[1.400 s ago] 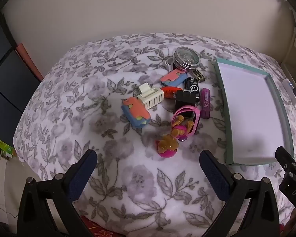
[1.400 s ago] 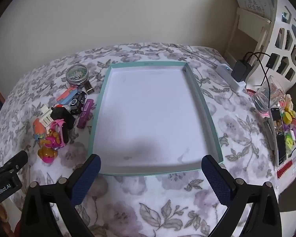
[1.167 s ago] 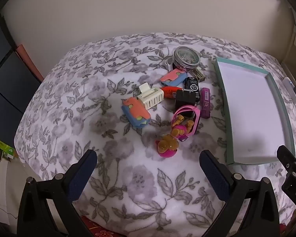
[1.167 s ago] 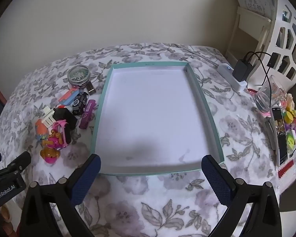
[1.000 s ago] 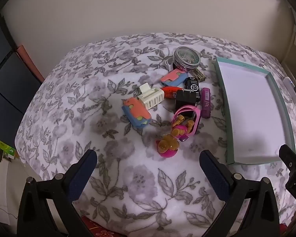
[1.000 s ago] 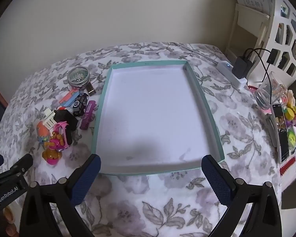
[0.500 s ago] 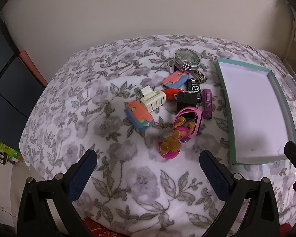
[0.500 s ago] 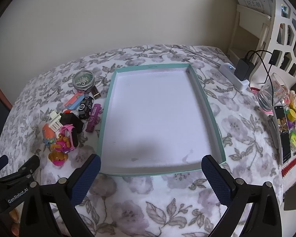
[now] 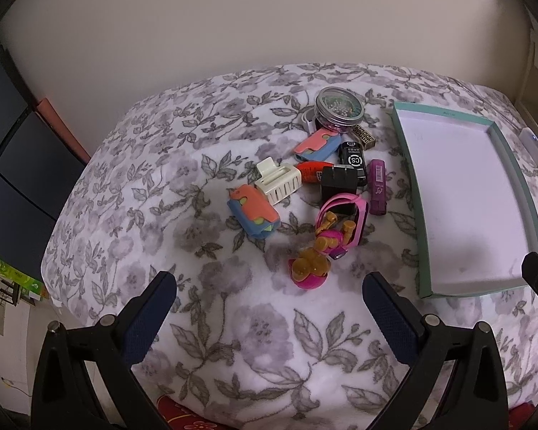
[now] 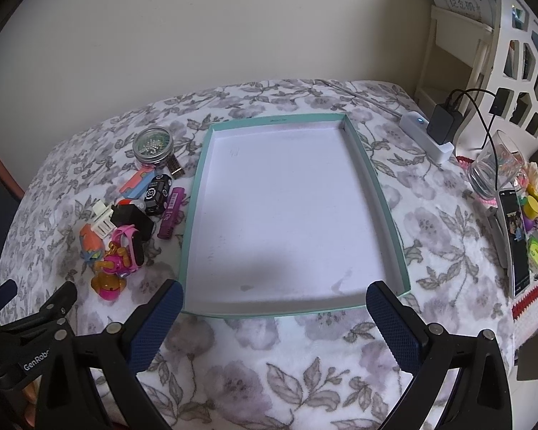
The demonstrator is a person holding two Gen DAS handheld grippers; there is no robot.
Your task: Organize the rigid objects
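A pile of small rigid things lies on the floral cloth: a pink round toy, a pink watch, an orange-and-blue case, a cream hair claw, a black adapter, a purple stick and a metal tin. The pile also shows in the right wrist view. A shallow teal tray with a white floor stands to its right, with nothing in it. My left gripper is open, just short of the pile. My right gripper is open at the tray's near edge.
A white power strip with a black charger sits behind the tray at right. A glass jar, a phone and small colourful bits line the right edge. A wall runs behind the table.
Both grippers have drawn back and risen a little, so pile and tray look slightly smaller and further off. Nothing on the table has moved.
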